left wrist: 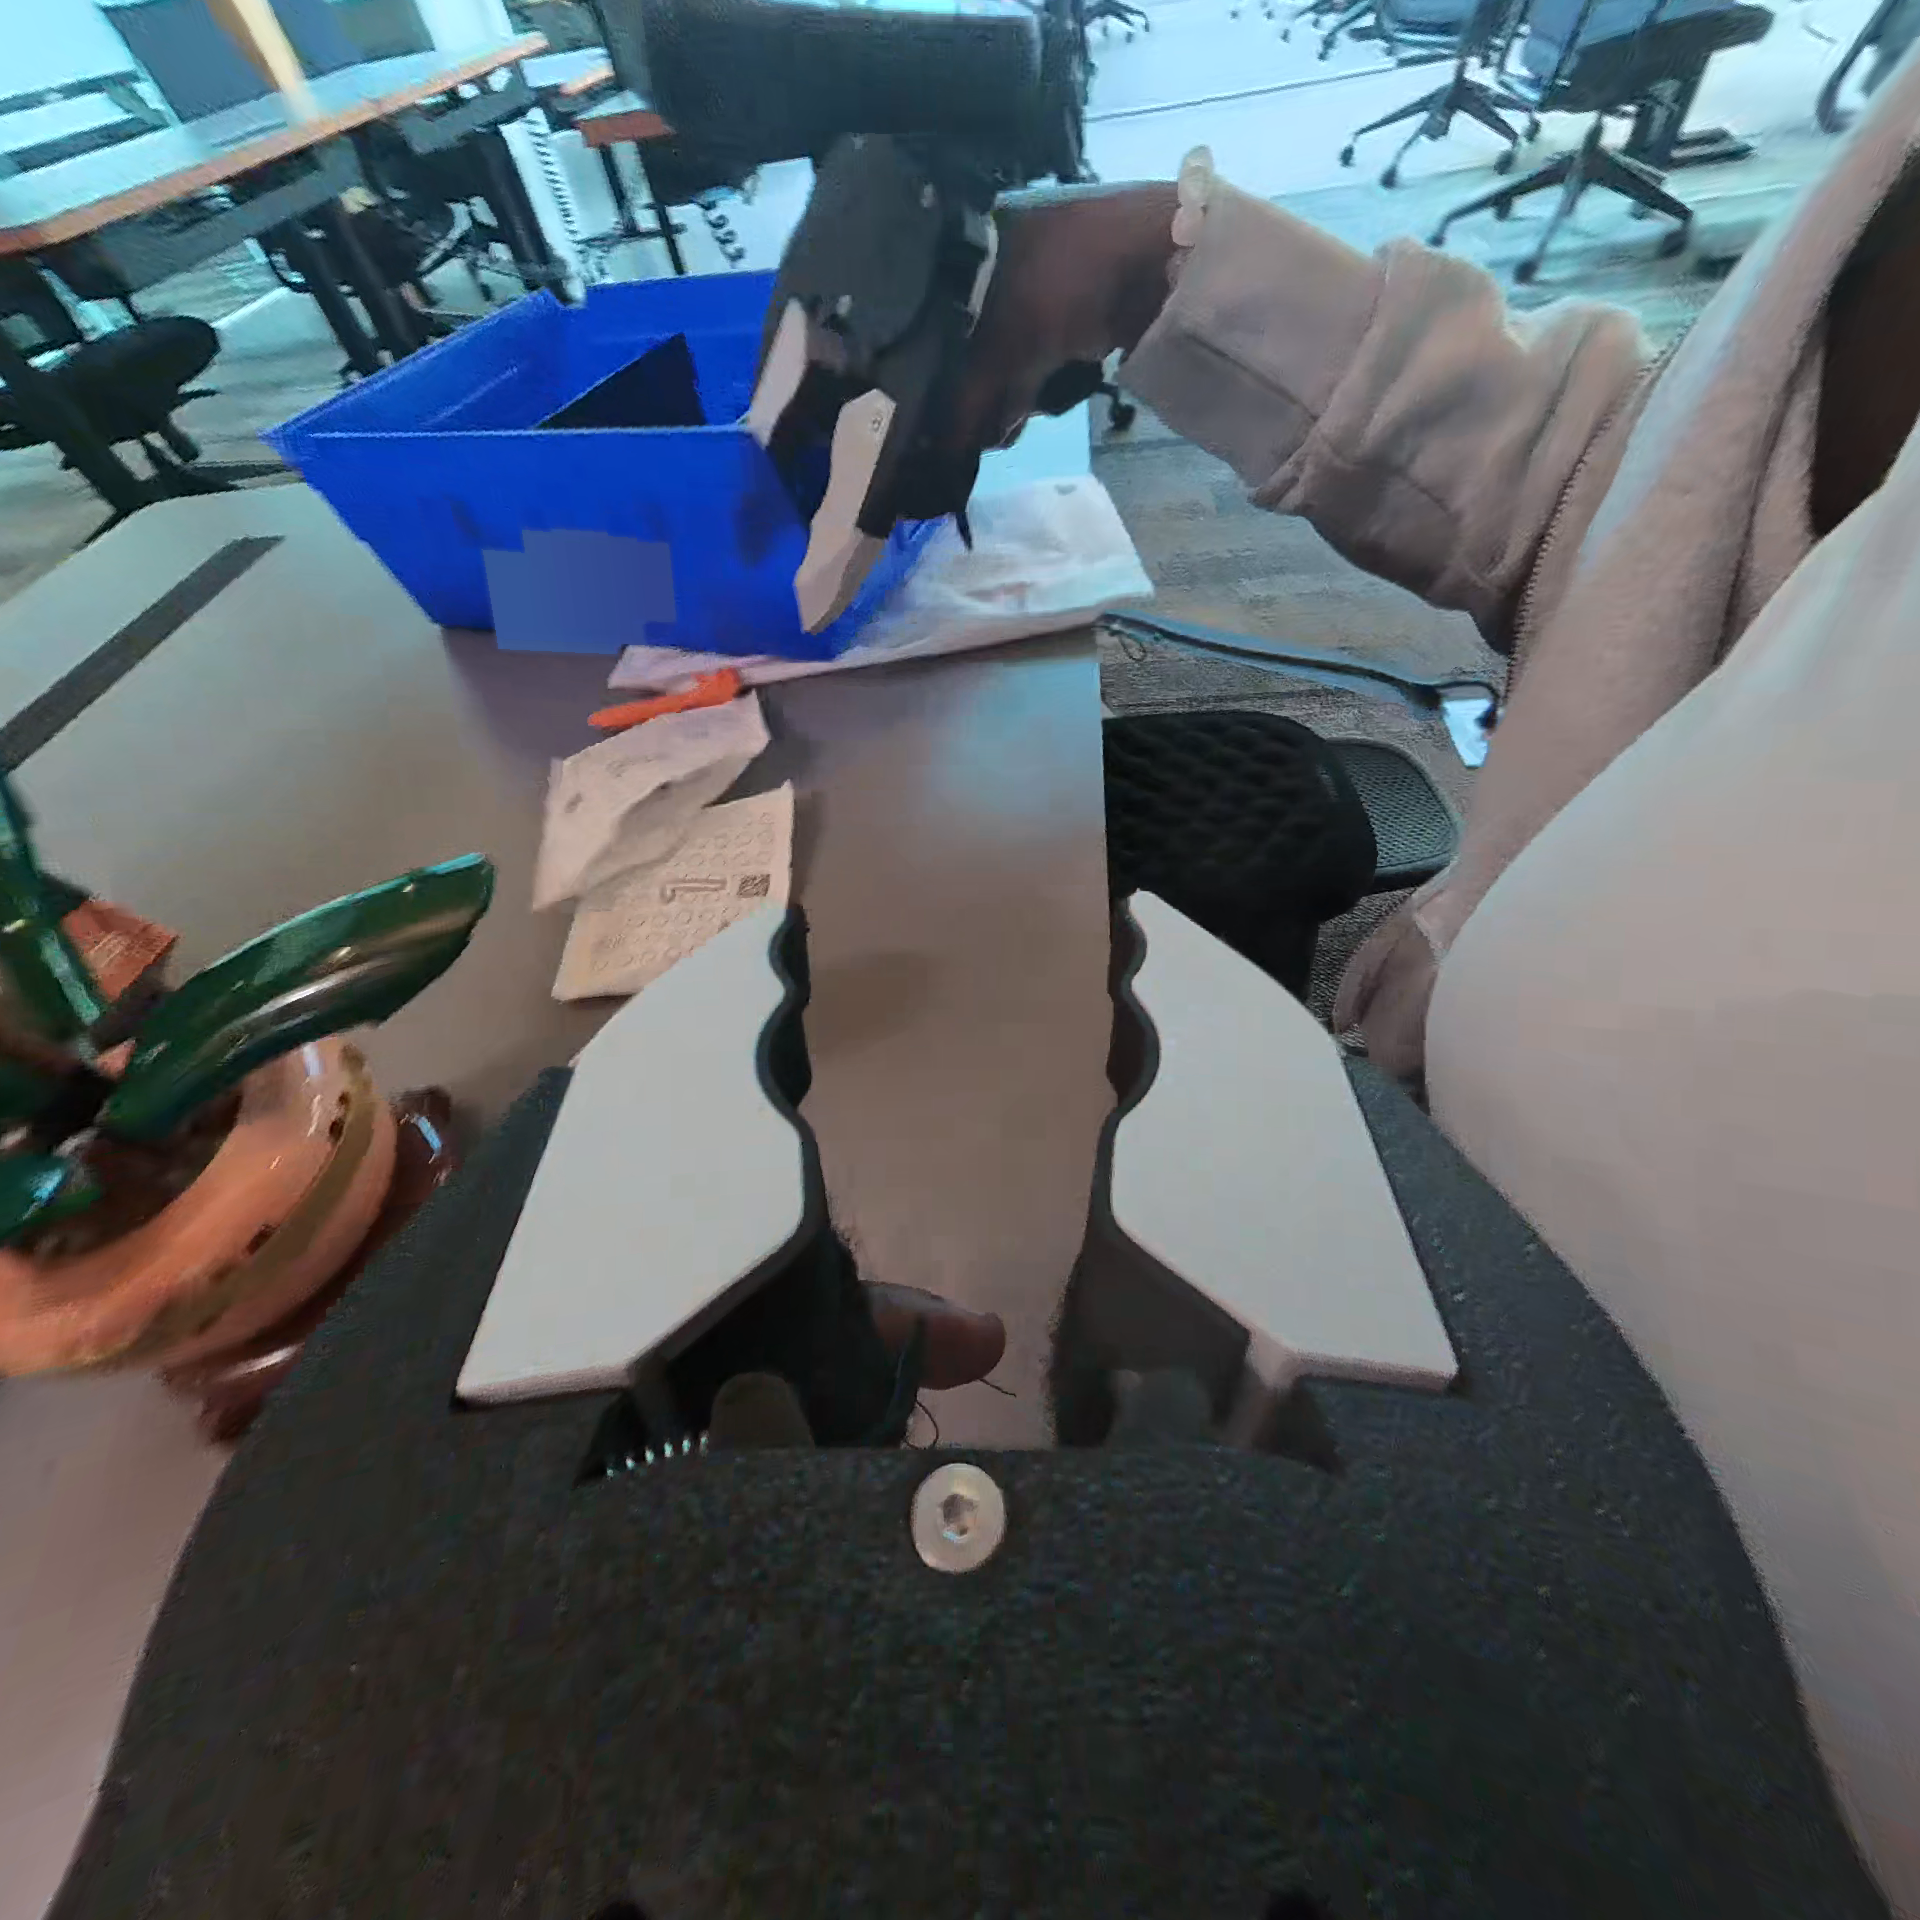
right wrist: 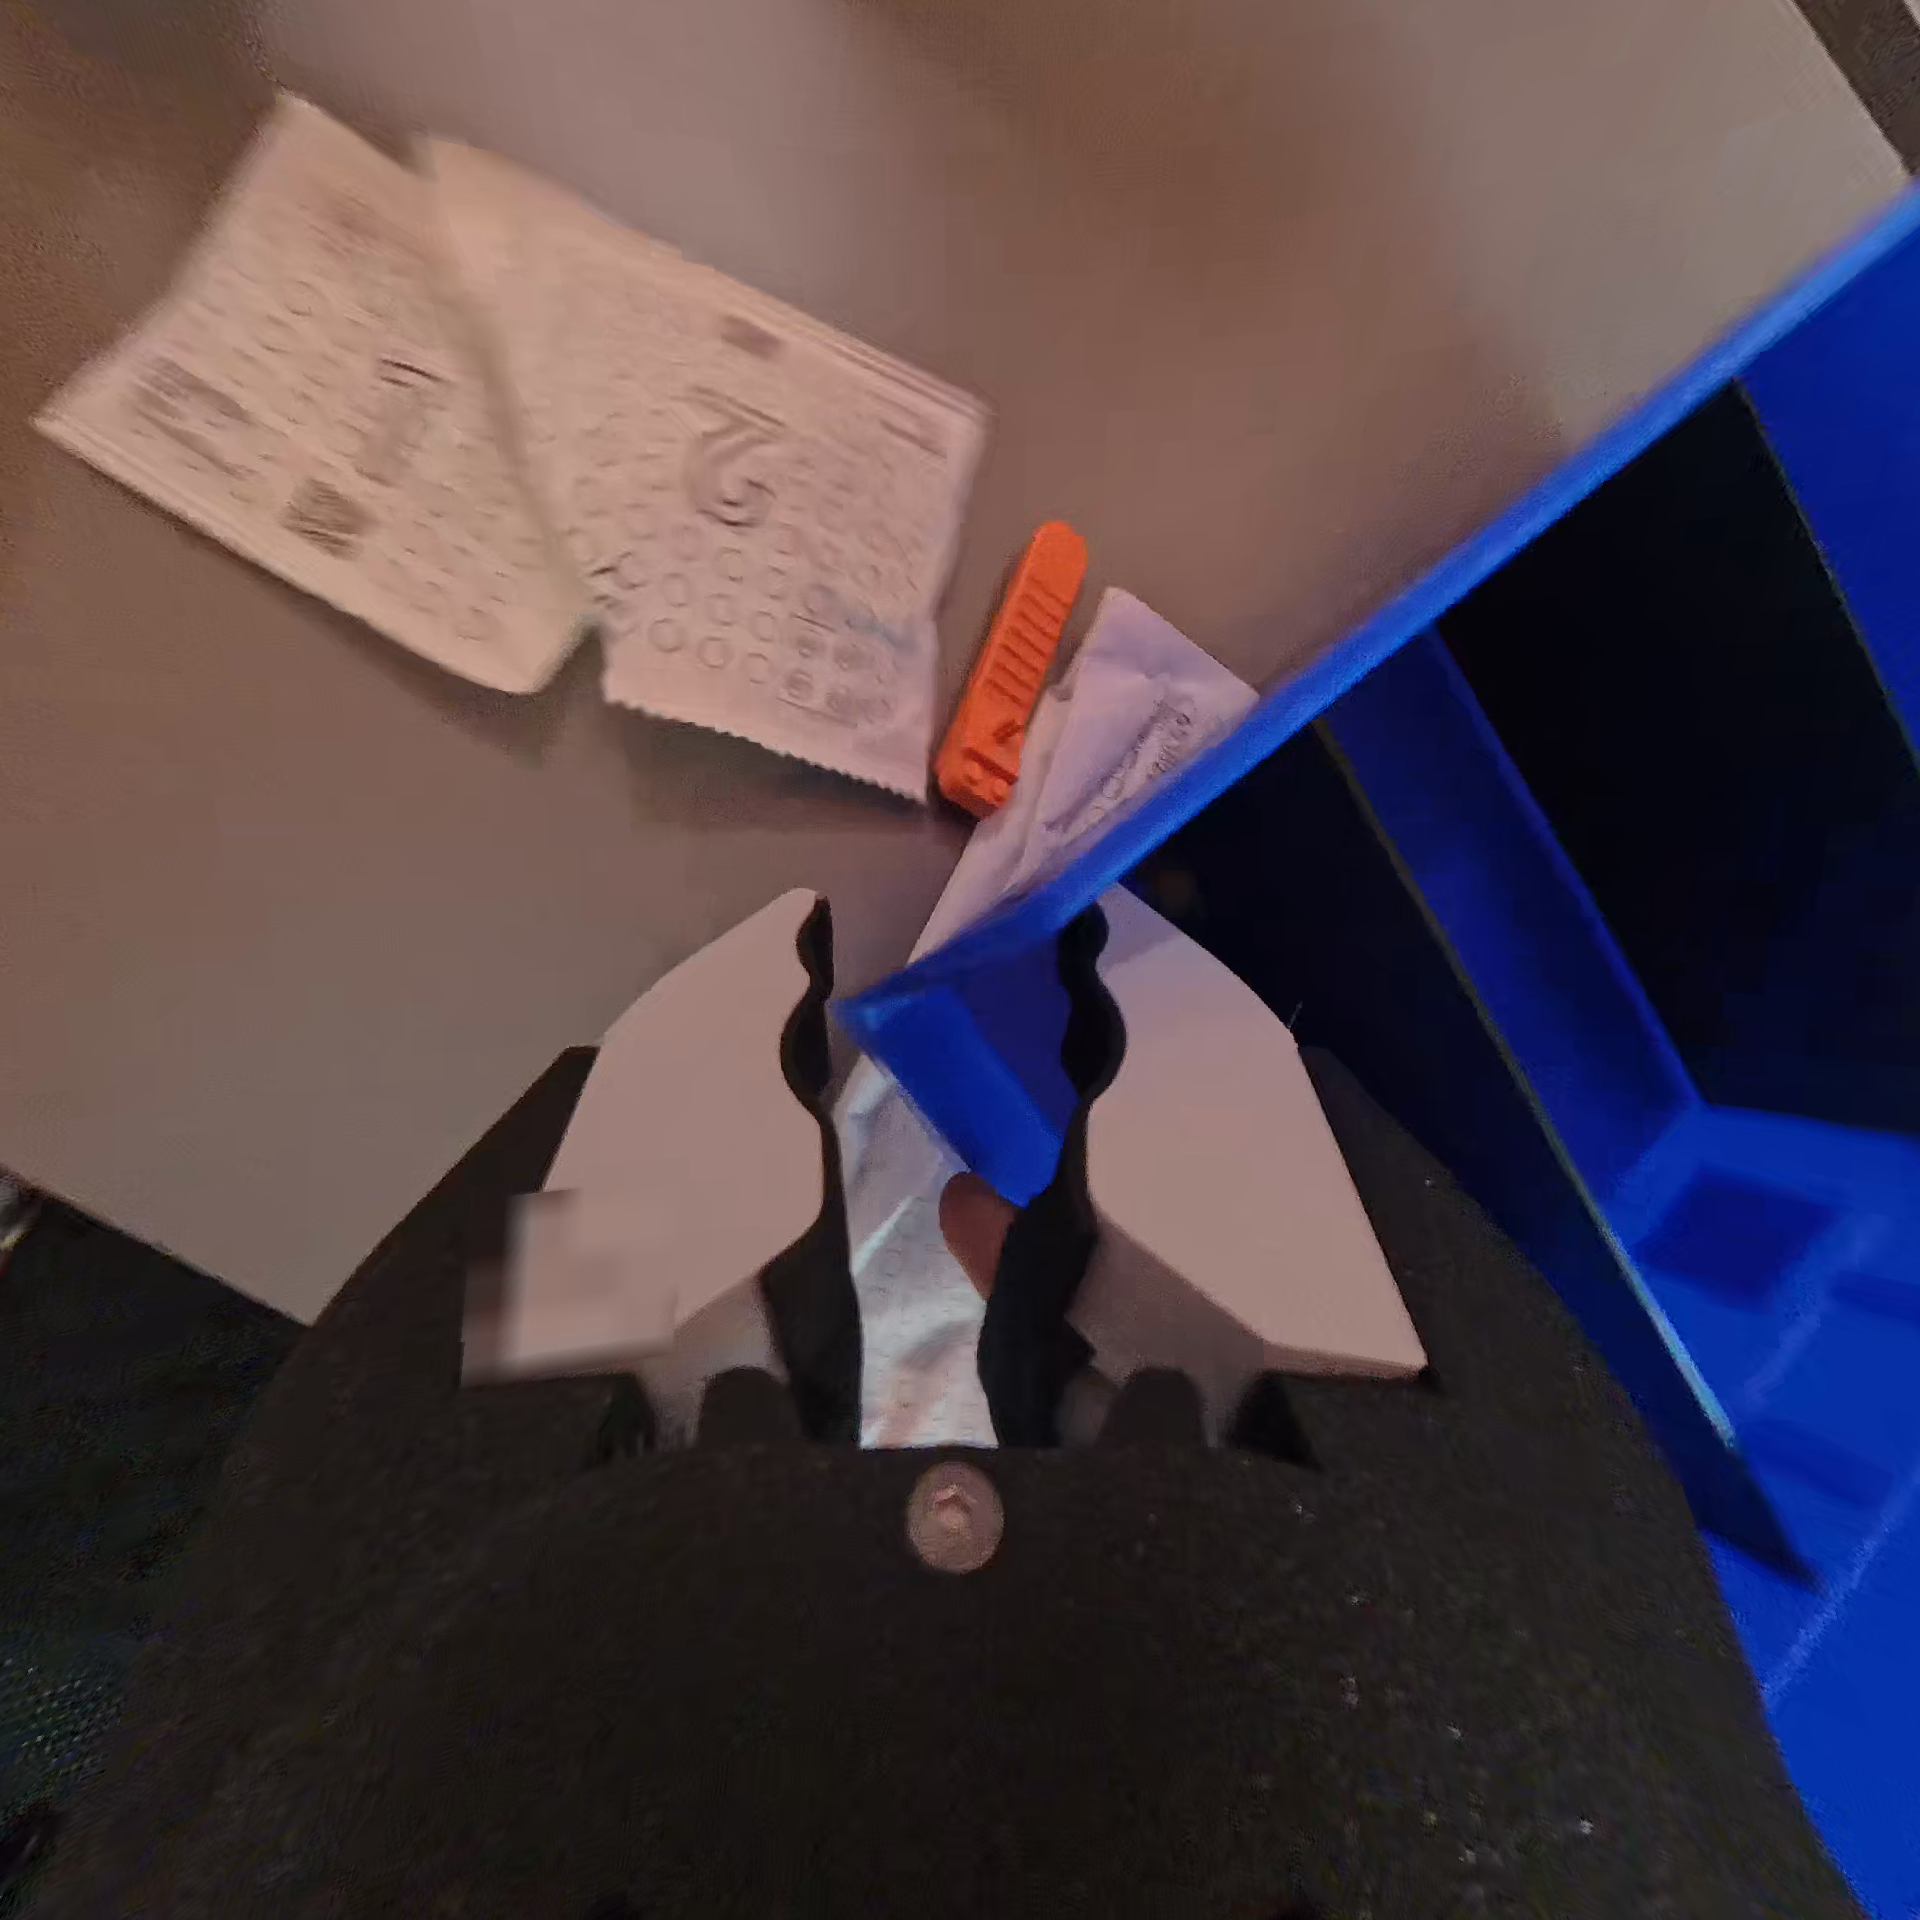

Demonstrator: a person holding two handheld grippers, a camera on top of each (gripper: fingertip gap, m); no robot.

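My left gripper [left wrist: 964, 909] is open and empty, held above the bare grey table [left wrist: 935, 790] near its right edge. My right gripper [right wrist: 951, 925] is open and straddles a top corner of the blue bin [right wrist: 1558, 935], one finger on each side of the corner. In the left wrist view it [left wrist: 790, 520] hangs over the near right corner of the bin [left wrist: 540, 488]. Two white printed packets [right wrist: 540, 468] lie on the table [right wrist: 260, 883] beside an orange ridged tool [right wrist: 1013, 665]. Another white packet [right wrist: 1122, 707] lies partly under the bin.
A potted plant [left wrist: 208, 1174] with green leaves stands close to my left gripper's left side. A black mesh chair seat [left wrist: 1247, 831] is just past the table's right edge. The person's beige sleeve [left wrist: 1403, 416] reaches across. Office desks and chairs stand behind. Across from one pair of fingers to the other is roughly 25 cm. The potted plant [left wrist: 208, 1174] lies around 12 cm away from my left fingertips.
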